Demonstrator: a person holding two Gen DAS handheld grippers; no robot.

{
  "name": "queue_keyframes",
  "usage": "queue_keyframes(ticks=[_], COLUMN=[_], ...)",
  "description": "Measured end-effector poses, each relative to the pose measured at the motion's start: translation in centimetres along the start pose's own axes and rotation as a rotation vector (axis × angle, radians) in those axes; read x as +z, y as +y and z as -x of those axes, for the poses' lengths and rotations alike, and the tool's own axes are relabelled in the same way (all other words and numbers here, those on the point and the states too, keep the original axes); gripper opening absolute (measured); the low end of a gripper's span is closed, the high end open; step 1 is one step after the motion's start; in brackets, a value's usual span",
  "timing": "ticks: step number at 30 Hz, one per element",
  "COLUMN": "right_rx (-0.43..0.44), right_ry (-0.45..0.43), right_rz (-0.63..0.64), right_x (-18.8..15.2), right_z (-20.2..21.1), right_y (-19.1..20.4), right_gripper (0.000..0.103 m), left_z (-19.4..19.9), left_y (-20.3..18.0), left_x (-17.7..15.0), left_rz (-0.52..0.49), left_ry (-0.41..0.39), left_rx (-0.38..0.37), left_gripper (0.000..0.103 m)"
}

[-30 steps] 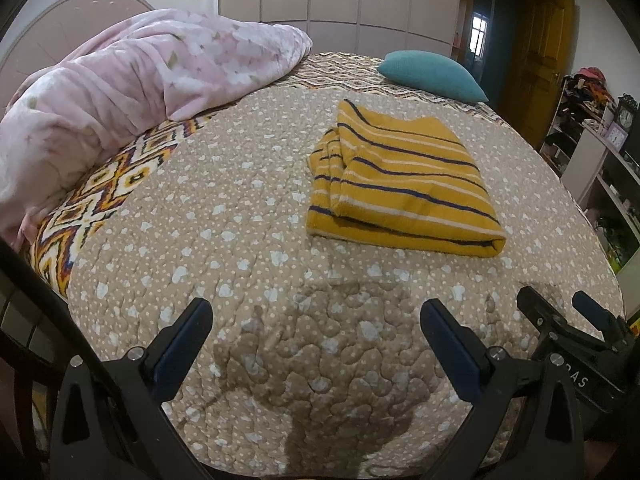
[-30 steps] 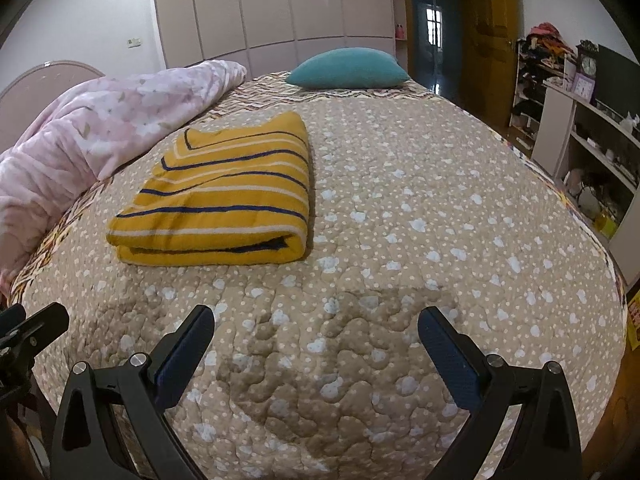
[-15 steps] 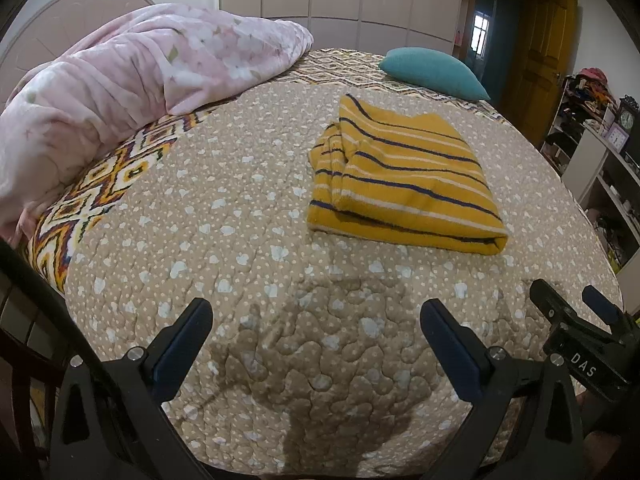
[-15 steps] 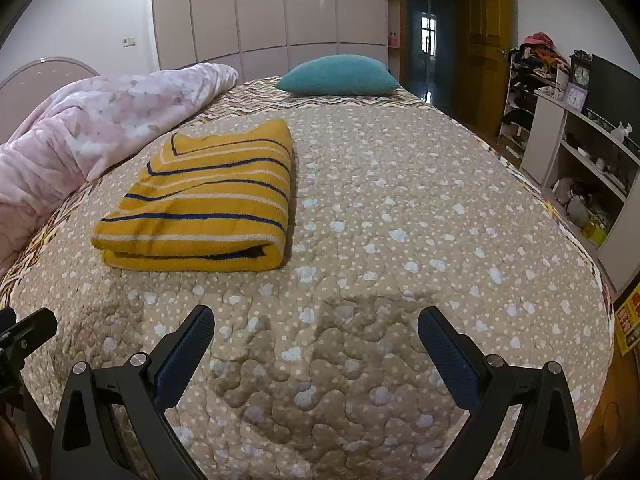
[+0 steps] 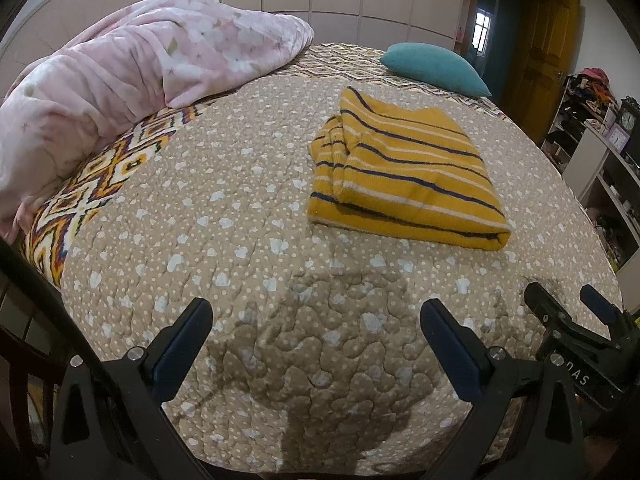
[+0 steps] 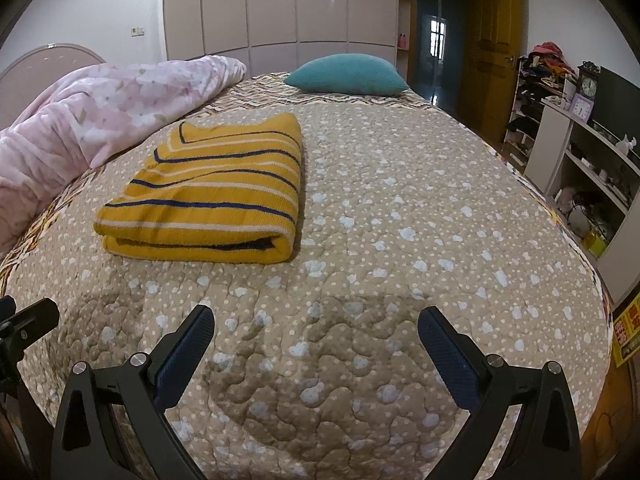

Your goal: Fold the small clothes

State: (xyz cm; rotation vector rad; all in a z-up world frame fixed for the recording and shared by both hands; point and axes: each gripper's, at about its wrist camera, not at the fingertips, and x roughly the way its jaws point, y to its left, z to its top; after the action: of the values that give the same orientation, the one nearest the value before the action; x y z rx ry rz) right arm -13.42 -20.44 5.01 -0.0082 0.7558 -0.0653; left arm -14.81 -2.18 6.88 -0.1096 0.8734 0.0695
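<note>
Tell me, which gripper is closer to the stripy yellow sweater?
Left, slightly. The left gripper sits before the sweater, which lies ahead to its right. The right gripper has it farther ahead-left.

A mustard-yellow knitted garment (image 5: 404, 172) (image 6: 216, 196) with thin navy and white stripes is seen folded into a thick, roughly rectangular bundle. It is laid flat on the bed's quilt (image 5: 240, 208) (image 6: 400, 220), well back from the near edge and short of the far end. A rounded fold is turned toward the near edge, with layered edges shown there, and looser bunched layers are gathered along its left side.
</note>
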Motion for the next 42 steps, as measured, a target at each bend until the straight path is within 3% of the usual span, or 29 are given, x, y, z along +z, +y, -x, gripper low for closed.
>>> queue_keyframes(ticks=[42], right_rx=[0.016], right_ry=[0.019], right_rz=[0.029], right_x=[-0.4], right_z=[-0.8], right_y=[0.8], right_gripper=[0.103], left_z=[-1.6], left_y=[0.8], left_x=[-0.2], left_rz=[0.035], left_ry=[0.066], left_rx=[-0.021], left_gripper=[0.103])
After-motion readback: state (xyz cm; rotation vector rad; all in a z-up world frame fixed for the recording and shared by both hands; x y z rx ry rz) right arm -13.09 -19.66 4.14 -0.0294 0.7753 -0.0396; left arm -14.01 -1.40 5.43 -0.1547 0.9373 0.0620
